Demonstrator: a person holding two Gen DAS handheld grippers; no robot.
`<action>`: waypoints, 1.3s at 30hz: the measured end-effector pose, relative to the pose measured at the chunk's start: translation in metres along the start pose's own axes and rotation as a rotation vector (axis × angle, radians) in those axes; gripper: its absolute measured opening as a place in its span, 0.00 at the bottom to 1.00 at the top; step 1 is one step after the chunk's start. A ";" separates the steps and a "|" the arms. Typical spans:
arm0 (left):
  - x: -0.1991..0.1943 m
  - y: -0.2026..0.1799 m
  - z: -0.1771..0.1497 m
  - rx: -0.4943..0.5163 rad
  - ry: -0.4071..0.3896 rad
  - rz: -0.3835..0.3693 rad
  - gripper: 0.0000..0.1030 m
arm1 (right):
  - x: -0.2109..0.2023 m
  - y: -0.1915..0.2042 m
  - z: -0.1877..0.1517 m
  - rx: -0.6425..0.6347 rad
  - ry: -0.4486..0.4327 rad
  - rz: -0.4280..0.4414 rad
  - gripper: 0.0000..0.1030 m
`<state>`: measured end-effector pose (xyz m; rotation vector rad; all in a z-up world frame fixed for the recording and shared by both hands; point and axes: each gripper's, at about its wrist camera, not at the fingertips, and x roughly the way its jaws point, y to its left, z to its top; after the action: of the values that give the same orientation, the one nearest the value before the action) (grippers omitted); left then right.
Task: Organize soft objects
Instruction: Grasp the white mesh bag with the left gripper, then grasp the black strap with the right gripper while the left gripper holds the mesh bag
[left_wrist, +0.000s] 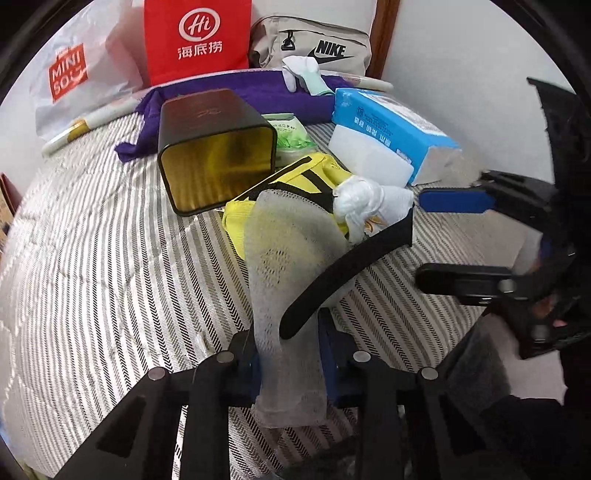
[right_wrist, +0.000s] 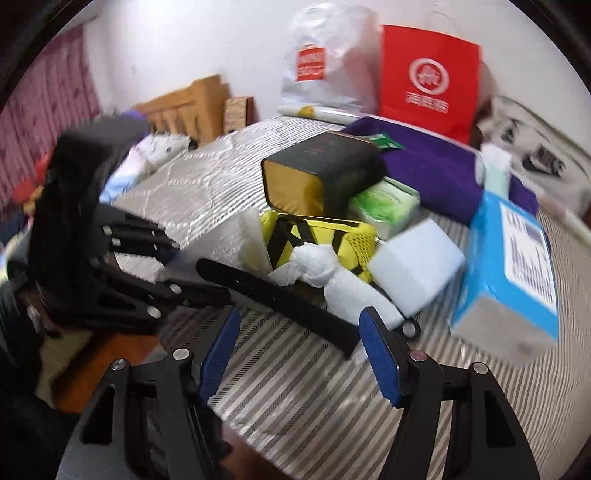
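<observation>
Left wrist view showed the left claw (left_wrist: 291, 373) pinched on the near end of a white mesh cloth (left_wrist: 284, 273), its pads pressing the fabric from both sides. The cloth ran away from the claw across the striped bed (left_wrist: 110, 258) and lay over a yellow bag (left_wrist: 295, 177), with a black strap (left_wrist: 347, 269) crossing on top of it. A knotted white bundle (left_wrist: 358, 199) sat just beyond, touching the bag and strap. Behind them a black tin (left_wrist: 214, 147) lay on its side, a blue pack (left_wrist: 391, 122) stood to the right, and a purple cloth (left_wrist: 258, 92) spread at the back.

The right claw (right_wrist: 299, 354) stood open with nothing between its pads, hovering above the bed near the strap (right_wrist: 273, 295) and the bundle (right_wrist: 325, 266).

The mesh looked thin, light and limp; it would likely sag and drag, and the strap lying on it could snag or come along when lifted. A hold near an edge or corner suited it, as the left claw had. The bundle seemed soft and springy, best taken across its knotted middle. The strap appeared flexible but firmer, probably easiest gripped close to one end
</observation>
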<state>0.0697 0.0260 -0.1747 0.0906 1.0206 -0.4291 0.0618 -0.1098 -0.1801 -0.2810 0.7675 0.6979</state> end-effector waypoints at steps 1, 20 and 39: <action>0.000 0.003 0.000 -0.011 0.001 -0.021 0.25 | 0.004 0.001 0.001 -0.017 0.006 0.003 0.62; 0.000 0.027 0.002 -0.108 0.007 -0.135 0.25 | 0.011 0.002 -0.004 -0.196 0.042 -0.044 0.08; -0.003 0.030 -0.002 -0.148 0.003 -0.150 0.25 | 0.027 0.025 -0.007 -0.250 0.118 0.006 0.07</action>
<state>0.0783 0.0549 -0.1776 -0.1192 1.0628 -0.4883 0.0548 -0.0821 -0.2038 -0.5514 0.7939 0.7891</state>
